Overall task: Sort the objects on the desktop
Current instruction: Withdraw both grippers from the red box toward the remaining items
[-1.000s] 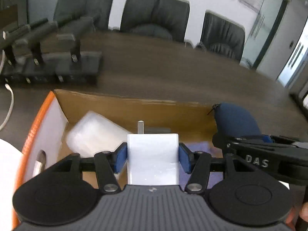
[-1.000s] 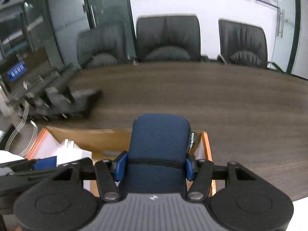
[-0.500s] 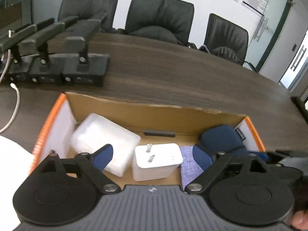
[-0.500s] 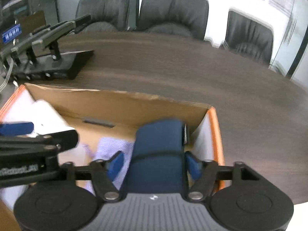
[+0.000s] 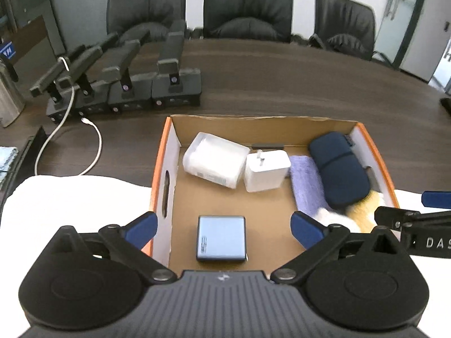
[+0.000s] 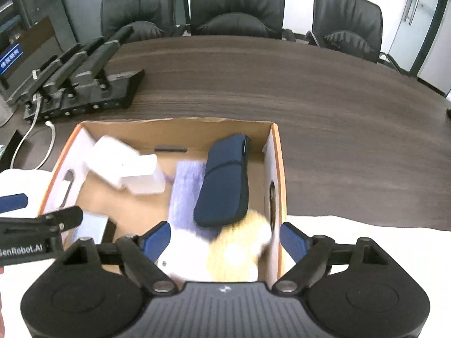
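Observation:
An orange-edged cardboard box (image 5: 165, 152) holds a clear plastic case (image 5: 215, 163), a white charger (image 5: 266, 170), a purple cloth (image 5: 307, 186), a navy pouch (image 5: 336, 171), a blue power bank (image 5: 221, 238) and a white-and-yellow plush (image 5: 355, 209). My left gripper (image 5: 222, 229) is open and empty above the box's near end. My right gripper (image 6: 225, 239) is open and empty above the plush (image 6: 231, 250), with the navy pouch (image 6: 225, 186) and the box (image 6: 277, 174) ahead of it.
The box stands on a white cloth (image 5: 76, 197) on a dark wooden table (image 5: 282, 84). A row of black stands (image 5: 126, 90) and a white cable (image 5: 95, 140) lie at the back left. Black chairs (image 5: 248, 11) line the far edge.
My left gripper let go of the white charger and my right gripper let go of the navy pouch inside the box. Both opened and pulled back and up.

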`<state>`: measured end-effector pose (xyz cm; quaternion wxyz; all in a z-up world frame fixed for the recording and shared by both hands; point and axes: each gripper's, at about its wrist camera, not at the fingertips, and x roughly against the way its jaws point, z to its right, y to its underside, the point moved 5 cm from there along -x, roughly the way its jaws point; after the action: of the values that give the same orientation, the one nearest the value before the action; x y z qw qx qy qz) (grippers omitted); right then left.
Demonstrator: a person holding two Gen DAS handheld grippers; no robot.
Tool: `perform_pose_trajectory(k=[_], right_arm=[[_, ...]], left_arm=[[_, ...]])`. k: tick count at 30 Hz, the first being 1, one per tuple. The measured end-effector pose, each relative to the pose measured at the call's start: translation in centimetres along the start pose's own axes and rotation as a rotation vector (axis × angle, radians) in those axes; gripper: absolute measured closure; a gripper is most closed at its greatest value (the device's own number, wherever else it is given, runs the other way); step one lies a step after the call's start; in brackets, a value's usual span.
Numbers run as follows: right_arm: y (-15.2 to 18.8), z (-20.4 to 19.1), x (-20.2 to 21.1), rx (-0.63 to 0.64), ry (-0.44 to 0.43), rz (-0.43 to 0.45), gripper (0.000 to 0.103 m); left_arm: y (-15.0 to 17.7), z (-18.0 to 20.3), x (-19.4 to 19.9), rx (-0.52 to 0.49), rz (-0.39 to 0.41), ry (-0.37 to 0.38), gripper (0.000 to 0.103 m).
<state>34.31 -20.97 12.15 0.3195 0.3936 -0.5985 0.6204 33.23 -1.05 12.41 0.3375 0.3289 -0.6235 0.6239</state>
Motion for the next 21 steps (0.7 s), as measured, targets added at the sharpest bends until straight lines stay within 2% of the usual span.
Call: perform_pose_trajectory(k=[4, 7, 13, 21], right_arm=[[3.1, -1.0, 3.5, 0.038, 0.004, 0.06, 0.018], [5.7, -1.5, 5.5, 0.031, -0.019, 0.097, 0.017], [11.5, -2.9, 8.4, 0.051, -0.057, 0.17, 0.017], [19.4, -3.8, 11.1, 0.067, -0.116, 0.275, 0.016]], left_arm=[[2.8, 0.1, 3.3, -0.005, 0.085, 0.022, 0.0], [5.3, 0.1, 4.5, -0.017, 0.085, 0.018, 0.0], [10.7, 0.0, 8.4, -0.024, 0.212, 0.023, 0.0], [17.8, 0.1, 12.5, 0.02, 0.31, 0.068, 0.0]])
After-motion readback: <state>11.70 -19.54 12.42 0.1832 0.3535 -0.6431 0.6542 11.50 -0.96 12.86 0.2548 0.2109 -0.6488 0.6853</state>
